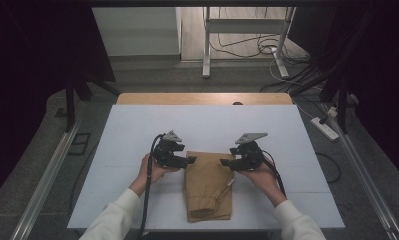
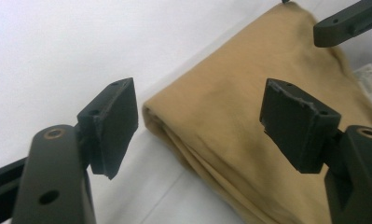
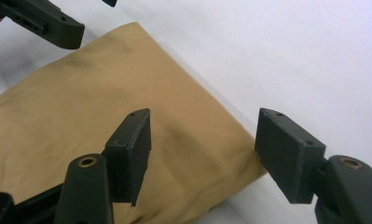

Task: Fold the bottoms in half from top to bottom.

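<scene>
Tan folded cloth [image 1: 208,186] at lower centre looks soft, light and floppy, so I'd pinch its top corners with the left gripper [image 1: 191,160] and right gripper [image 1: 224,162], both gaping open and holding nothing.

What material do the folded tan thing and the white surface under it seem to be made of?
The folded tan garment looks like soft matte woven cloth, perhaps cotton: it creases, lies in stacked layers and carries a small sewn label. The white table top looks like a smooth, hard, slightly glossy board; whether laminate or painted I cannot tell.
</scene>
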A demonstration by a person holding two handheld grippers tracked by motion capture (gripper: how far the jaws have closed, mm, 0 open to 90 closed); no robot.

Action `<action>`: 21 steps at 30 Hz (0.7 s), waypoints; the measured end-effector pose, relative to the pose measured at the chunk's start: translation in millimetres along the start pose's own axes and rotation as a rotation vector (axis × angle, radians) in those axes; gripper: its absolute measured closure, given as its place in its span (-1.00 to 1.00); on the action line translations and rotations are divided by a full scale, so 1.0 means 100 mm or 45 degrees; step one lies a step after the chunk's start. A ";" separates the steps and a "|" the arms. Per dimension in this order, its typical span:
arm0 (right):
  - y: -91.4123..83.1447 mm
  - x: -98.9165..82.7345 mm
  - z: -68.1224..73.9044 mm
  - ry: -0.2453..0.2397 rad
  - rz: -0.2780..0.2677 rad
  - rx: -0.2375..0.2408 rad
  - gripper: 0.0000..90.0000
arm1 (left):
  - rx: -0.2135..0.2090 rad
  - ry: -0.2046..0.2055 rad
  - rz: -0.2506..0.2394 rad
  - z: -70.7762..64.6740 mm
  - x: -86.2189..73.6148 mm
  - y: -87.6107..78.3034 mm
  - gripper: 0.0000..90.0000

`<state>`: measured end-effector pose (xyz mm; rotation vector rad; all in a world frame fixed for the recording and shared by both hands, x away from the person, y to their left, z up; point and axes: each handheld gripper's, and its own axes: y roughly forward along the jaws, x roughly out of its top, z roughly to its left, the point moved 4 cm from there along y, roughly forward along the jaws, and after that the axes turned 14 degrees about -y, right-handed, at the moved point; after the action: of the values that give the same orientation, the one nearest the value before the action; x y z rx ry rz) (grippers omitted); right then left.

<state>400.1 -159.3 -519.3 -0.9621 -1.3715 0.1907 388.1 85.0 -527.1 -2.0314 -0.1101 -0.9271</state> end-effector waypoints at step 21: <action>0.25 -0.04 -0.13 0.066 0.130 0.035 -0.28 | 0.033 -0.068 0.097 0.25 -0.02 0.25 -0.44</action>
<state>421.2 -152.3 -537.9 -1.0080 -1.2705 0.2594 410.8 88.5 -553.5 -2.0229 -0.0725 -0.8201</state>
